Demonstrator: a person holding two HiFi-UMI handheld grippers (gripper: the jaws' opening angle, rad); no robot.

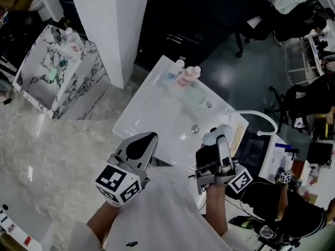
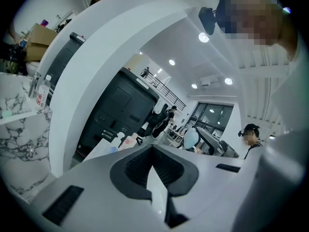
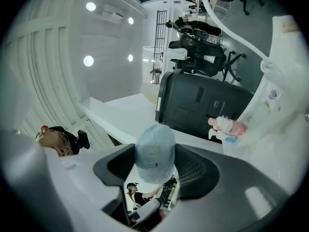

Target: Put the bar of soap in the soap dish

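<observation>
Two grippers are held over the near edge of the white sink (image 1: 152, 114). R gripper (image 1: 222, 140) is clamped on the pale blue bar of soap (image 3: 154, 151); the soap stands up between its jaws, above the basin. L gripper (image 1: 151, 139) has its jaws closed together w/ nothing between them, and it is well apart from the soap, to the left of it. Ahead of R gripper, at the back of the sink, lies what seems to be the pale green soap dish (image 1: 197, 94), just beside some small bottles (image 1: 184, 75).
</observation>
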